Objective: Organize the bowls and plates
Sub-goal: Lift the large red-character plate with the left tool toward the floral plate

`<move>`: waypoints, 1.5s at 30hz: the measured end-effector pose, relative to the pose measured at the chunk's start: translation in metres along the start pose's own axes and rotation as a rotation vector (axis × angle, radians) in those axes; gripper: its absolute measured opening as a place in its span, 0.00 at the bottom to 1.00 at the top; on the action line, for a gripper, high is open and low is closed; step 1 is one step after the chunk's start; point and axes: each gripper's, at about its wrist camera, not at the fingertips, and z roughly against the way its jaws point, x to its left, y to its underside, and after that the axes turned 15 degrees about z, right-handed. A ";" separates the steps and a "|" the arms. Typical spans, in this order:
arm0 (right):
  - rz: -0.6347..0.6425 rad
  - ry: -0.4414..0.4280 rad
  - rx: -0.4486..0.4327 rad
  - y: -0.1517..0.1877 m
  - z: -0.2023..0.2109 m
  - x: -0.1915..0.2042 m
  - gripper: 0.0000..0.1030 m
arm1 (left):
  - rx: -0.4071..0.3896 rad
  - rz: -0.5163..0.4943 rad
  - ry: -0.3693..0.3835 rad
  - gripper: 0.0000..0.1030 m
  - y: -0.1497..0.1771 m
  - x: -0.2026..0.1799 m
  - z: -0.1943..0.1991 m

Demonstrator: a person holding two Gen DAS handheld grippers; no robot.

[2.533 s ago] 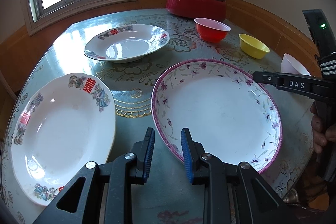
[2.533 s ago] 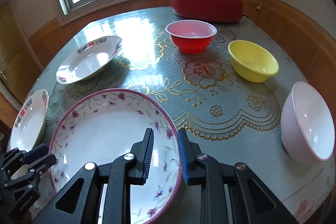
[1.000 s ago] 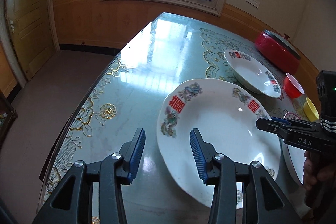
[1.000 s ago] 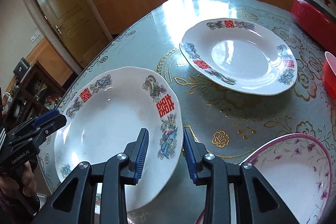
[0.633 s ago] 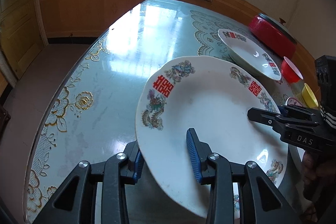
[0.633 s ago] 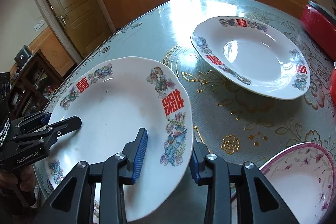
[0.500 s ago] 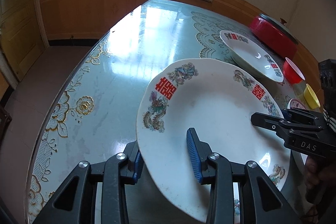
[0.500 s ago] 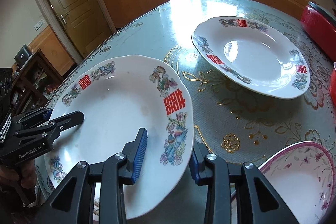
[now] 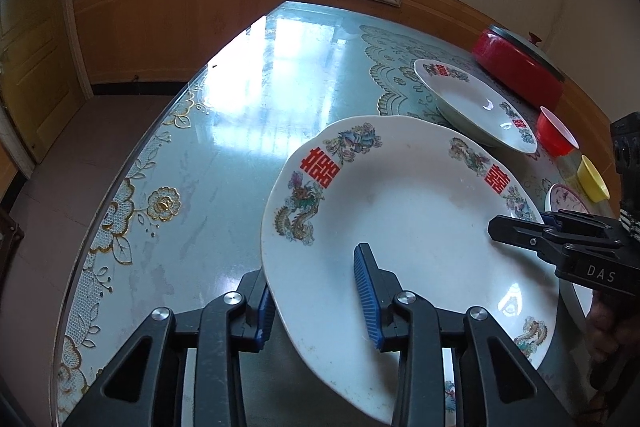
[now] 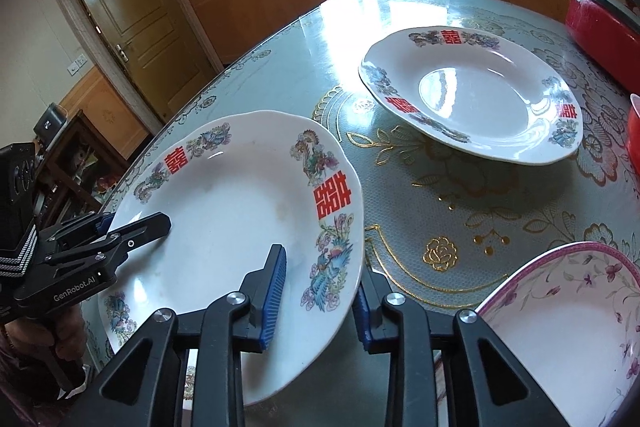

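A large white oval plate [image 9: 412,227] with red characters and dragon prints is held up off the table between both grippers. My left gripper [image 9: 316,299] is shut on its near-left rim, one finger above and one below. My right gripper [image 10: 320,291] is shut on the opposite rim of the same plate [image 10: 224,219]. Each gripper also shows in the other's view, the right one in the left wrist view [image 9: 560,243] and the left one in the right wrist view [image 10: 100,235]. A second white plate [image 10: 472,103] with red characters lies further back.
A purple-flowered plate [image 10: 568,327] lies at the near right. A red bowl [image 9: 556,135], a yellow bowl [image 9: 594,181] and a red lidded pot [image 9: 520,67] stand beyond. The table edge [image 9: 132,163] runs along the left, with floor below.
Both grippers have closed on opposite rims of the oval plate, and it has risen off the table. Earlier they hovered open over the flowered plate, then swung left.
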 end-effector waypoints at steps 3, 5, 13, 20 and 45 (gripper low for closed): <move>0.030 0.034 0.012 0.000 -0.001 0.004 0.31 | -0.003 -0.004 -0.001 0.35 0.001 -0.001 0.000; 0.030 0.041 0.008 0.001 -0.001 0.004 0.31 | -0.002 -0.005 -0.002 0.35 0.001 -0.002 -0.001; 0.009 0.034 -0.039 0.011 0.016 -0.001 0.27 | -0.018 -0.038 0.017 0.33 0.006 -0.013 0.005; 0.001 0.054 -0.059 0.016 0.024 0.000 0.26 | -0.017 -0.050 0.042 0.33 0.010 -0.018 0.007; -0.072 0.128 -0.171 0.042 0.073 -0.007 0.26 | -0.072 -0.147 0.114 0.33 0.010 -0.056 0.027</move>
